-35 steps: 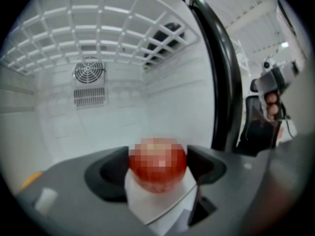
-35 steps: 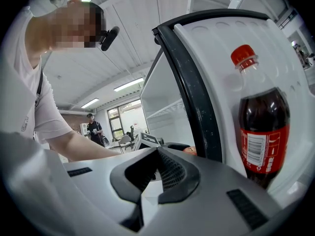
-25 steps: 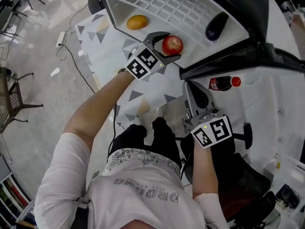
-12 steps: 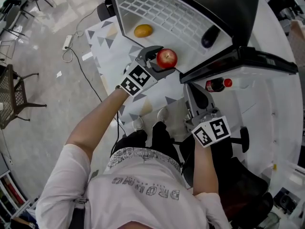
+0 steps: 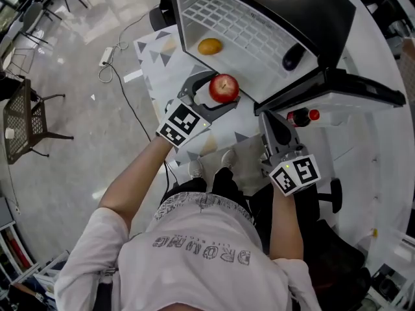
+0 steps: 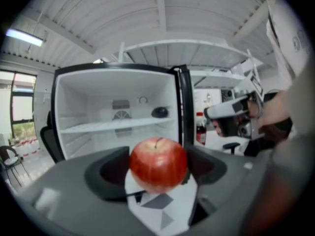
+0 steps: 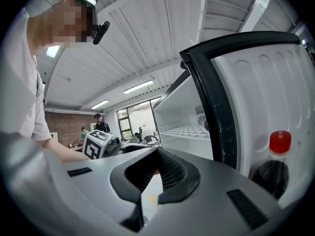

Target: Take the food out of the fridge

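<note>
left gripper (image 6: 158, 167) pinches red apple (image 5: 224, 87) across its middle, in front of the open fridge (image 6: 74, 97) | right gripper (image 7: 156, 169) pressed together, empty | apple looks firm, smooth-skinned, fairly light; round, so an off-centre grip may slip; hard squeeze likely bruises

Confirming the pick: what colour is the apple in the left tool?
The apple is red, faintly streaked; clearest in the left gripper view.

Right gripper (image 7: 153, 173) jaws together, cola bottle (image 7: 273, 175) in fridge door (image 7: 263, 95)
</note>
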{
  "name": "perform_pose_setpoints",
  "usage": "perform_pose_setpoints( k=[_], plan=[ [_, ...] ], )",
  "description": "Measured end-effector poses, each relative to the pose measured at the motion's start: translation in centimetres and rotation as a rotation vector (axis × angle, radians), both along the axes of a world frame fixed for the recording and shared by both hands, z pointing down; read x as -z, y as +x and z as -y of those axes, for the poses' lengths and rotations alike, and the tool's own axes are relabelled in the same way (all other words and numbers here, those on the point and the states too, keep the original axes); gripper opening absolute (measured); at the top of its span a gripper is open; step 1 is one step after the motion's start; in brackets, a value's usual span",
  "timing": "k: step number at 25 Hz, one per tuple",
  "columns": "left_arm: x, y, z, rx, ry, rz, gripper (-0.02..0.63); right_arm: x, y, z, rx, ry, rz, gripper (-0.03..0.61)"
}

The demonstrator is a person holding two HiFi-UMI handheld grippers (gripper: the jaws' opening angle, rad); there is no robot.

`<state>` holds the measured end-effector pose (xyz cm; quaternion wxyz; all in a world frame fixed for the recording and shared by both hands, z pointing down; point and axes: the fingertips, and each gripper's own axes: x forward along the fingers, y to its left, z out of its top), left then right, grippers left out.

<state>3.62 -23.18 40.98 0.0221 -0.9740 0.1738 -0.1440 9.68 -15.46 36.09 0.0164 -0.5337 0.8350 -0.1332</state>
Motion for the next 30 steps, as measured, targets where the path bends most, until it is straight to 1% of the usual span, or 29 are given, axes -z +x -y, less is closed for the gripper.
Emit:
perform_pose_setpoints(
  k=[8, 13, 22, 30],
  plan=[
    [2.4, -3.3, -0.5, 0.086, 0.002, -0.024, 0.368, 0.4, 0.0, 0.4, 0.033, -0.005, 0.003, -0.005],
    [4.4, -4.8, -0.7, 0.135, 0.027, -0.040, 0.368, 0.9, 0.0, 0.8, 0.062, 0.001, 0.004, -0.005],
    [7.8, -5.9, -1.5, 0.181, 0.055, -0.078, 0.368, 2.3, 0.0, 1.6, 0.109, 0.024, 0.005, -0.005],
    [8.3, -6.3, -1.7, 0.221, 0.053, -0.097, 0.368, 3.0, 0.1, 2.1, 0.149, 0.028, 0.002, -0.005]
  ],
)
